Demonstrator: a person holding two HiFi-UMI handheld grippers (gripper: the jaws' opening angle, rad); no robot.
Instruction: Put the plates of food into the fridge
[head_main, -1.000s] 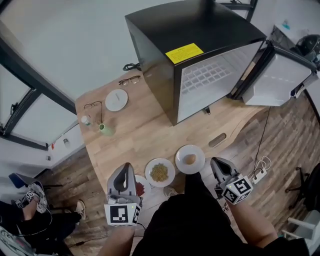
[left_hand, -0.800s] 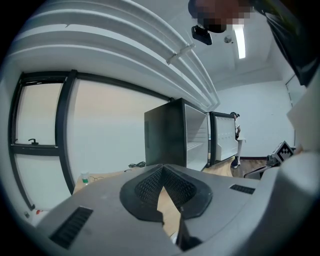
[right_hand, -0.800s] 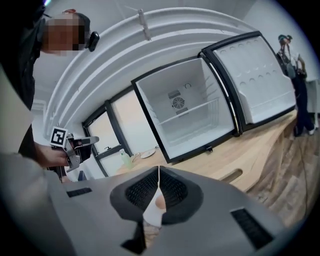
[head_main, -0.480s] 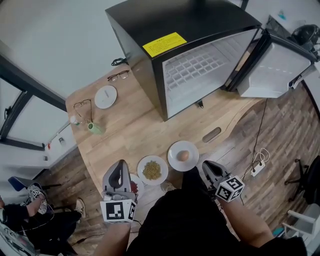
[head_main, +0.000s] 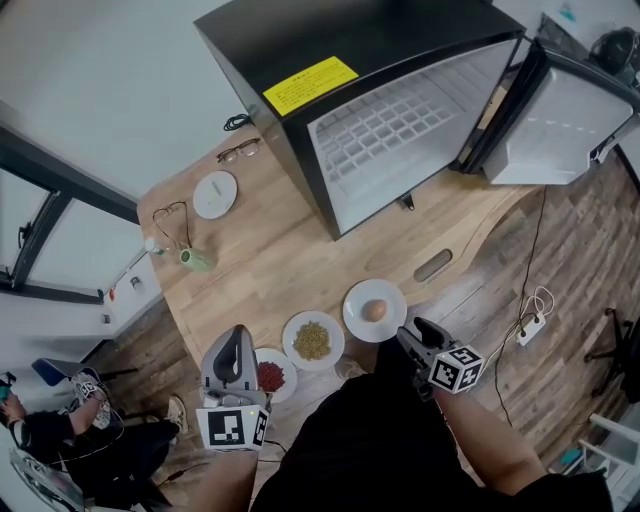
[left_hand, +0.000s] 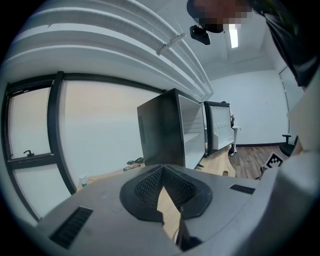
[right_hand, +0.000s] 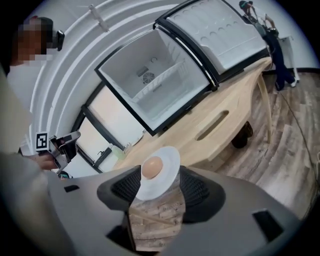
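White plate (head_main: 375, 310) with an egg, set at the counter's (head_main: 290, 265) front edge.
The right tool's (head_main: 408, 336) jaws have just been opened wide; nothing is gripped, the rim lying just ahead. The rim should be pinched squarely and kept level. The left tool (head_main: 237, 352) is closed, empty.
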